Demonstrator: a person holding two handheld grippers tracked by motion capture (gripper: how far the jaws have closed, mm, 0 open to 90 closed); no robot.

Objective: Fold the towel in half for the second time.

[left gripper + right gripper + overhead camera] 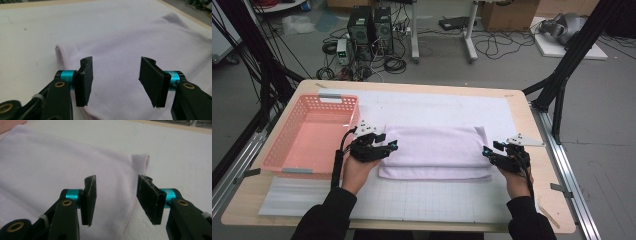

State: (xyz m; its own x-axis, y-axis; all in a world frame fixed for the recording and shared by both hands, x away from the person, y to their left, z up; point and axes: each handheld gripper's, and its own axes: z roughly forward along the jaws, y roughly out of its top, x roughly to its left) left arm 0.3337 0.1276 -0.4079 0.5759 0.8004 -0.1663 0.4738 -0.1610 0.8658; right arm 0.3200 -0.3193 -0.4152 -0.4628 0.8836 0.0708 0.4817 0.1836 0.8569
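Note:
A pale lilac towel (437, 152) lies folded in a long rectangle on the white mat, in the middle of the table. My left gripper (391, 145) hovers open at the towel's left end, its jaws spread over the cloth (117, 50) beside the folded edge. My right gripper (486, 151) stands open at the towel's right end. In the right gripper view the jaws straddle the towel's hem (132, 195), with the folded corner just beyond. Neither gripper (115, 83) (117, 203) holds anything.
A pink plastic basket (287, 155) sits at the left of the table, close beside my left hand. A white gridded mat (427, 200) covers most of the wooden table (542, 200). Black frame struts, computers and cables stand on the floor beyond.

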